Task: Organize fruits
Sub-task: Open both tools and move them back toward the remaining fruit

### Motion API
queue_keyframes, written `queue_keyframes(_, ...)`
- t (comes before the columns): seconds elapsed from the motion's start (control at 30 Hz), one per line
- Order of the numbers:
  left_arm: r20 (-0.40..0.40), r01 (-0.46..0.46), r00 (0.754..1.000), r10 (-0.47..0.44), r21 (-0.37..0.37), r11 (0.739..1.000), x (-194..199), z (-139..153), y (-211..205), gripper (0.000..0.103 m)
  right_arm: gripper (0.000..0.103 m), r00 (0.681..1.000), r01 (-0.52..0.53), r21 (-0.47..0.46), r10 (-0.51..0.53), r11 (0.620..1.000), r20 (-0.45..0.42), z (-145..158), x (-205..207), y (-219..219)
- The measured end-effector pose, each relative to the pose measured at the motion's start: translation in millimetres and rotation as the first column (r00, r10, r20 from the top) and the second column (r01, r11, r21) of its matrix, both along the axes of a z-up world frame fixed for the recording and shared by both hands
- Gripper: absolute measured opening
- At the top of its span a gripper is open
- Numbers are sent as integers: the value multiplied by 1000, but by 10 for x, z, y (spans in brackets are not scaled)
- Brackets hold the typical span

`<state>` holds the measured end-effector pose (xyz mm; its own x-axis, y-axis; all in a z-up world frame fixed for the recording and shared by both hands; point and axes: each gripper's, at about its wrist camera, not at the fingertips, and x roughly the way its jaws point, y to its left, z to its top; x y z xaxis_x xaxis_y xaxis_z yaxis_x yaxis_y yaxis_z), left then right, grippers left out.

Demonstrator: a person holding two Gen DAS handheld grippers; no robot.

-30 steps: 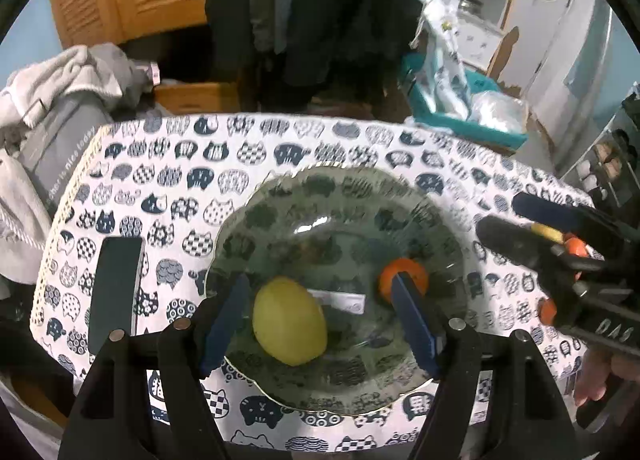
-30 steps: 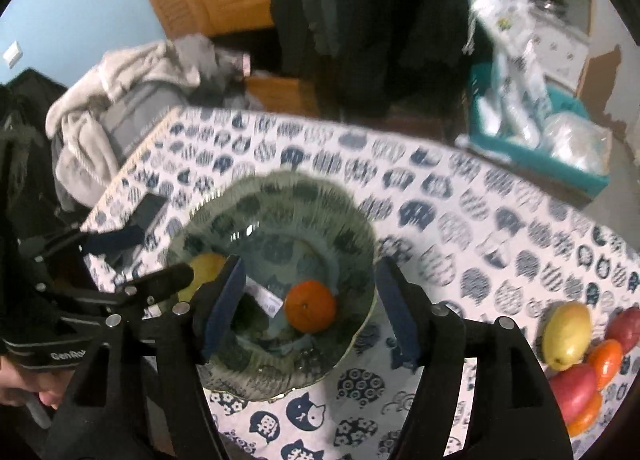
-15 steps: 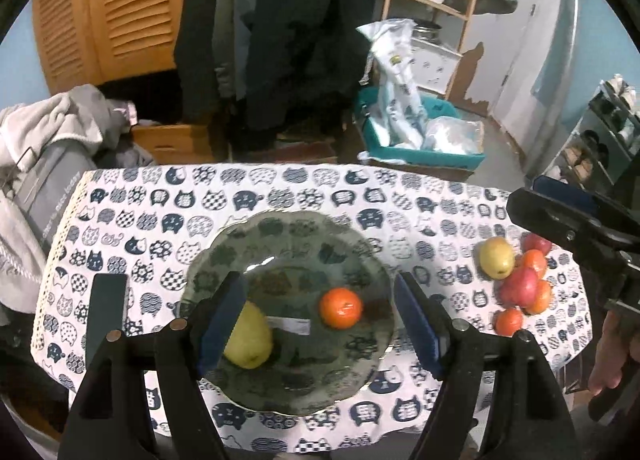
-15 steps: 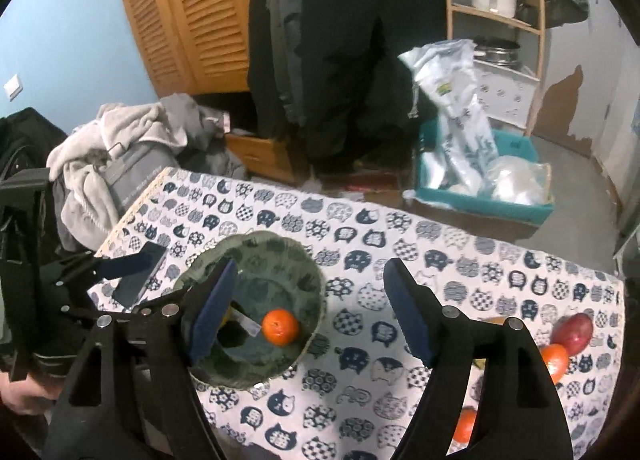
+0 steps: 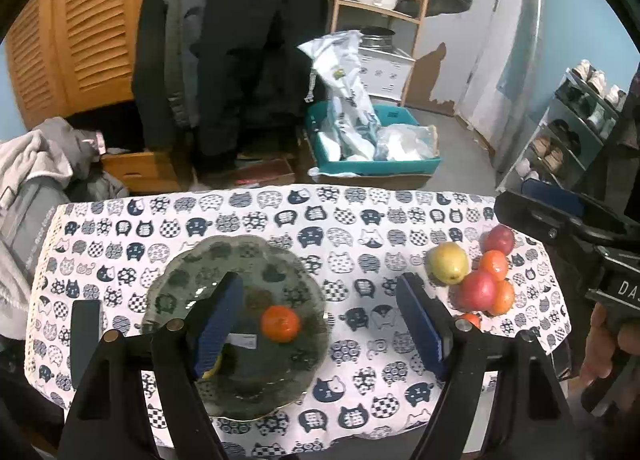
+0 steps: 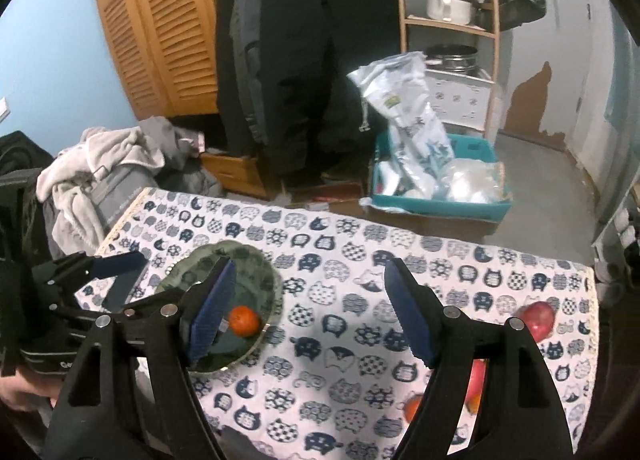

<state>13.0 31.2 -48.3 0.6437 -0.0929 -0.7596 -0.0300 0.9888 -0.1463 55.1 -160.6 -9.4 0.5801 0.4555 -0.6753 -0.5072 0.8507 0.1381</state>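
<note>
A glass plate point(image 5: 172, 272) point(image 6: 256, 256) lies on the left of the cat-print tablecloth point(image 5: 360, 219). An orange point(image 5: 280, 323) point(image 6: 244, 321) rests in it. A yellow fruit point(image 5: 214, 368) in the plate is mostly hidden behind my left finger. A pile with a yellow pear point(image 5: 448, 262), red apples point(image 5: 478, 290) and oranges point(image 5: 494, 264) sits at the cloth's right end. My left gripper point(image 5: 320, 288) hangs high above the plate, its jaws opening with nothing between them. My right gripper point(image 6: 310, 272) is open and empty, above the middle of the cloth.
A flat black slab point(image 5: 85, 336) lies on the cloth left of the plate. Beyond the table's far edge are a teal crate of bags point(image 5: 372, 147), hanging coats, a heap of clothes point(image 6: 100, 163) and a wooden shelf. A hand point(image 5: 600, 344) holds the right gripper's handle.
Both grippers have risen and drawn back from the plate, leaving the orange and the yellow fruit in it. Their jaws stand wider. The fruit pile on the right has come into view.
</note>
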Motion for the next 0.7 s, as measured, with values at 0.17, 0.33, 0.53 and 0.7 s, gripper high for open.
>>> queue_keyframes(0.17, 2, 33, 999, -33, -4, 999, 48, 40, -182, 80, 77, 999, 37, -5, -37, 999, 8, 4, -1, -233)
queue_keyframes(0.33, -1, 67, 998, -67, -1, 998, 100, 54, -374, 80, 77, 997, 79, 3, -79, 997, 2, -9, 26, -494)
queue_keyframes(0.53, 3, 102, 995, -102, 9, 995, 149, 87, -587, 80, 77, 992, 123, 1, -123, 992, 7, -21, 41, -797)
queue_keyframes(0.7, -2, 129, 992, -128, 11, 992, 214, 86, -749, 80, 77, 987, 164, -6, -163, 987, 5, -41, 78, -1035)
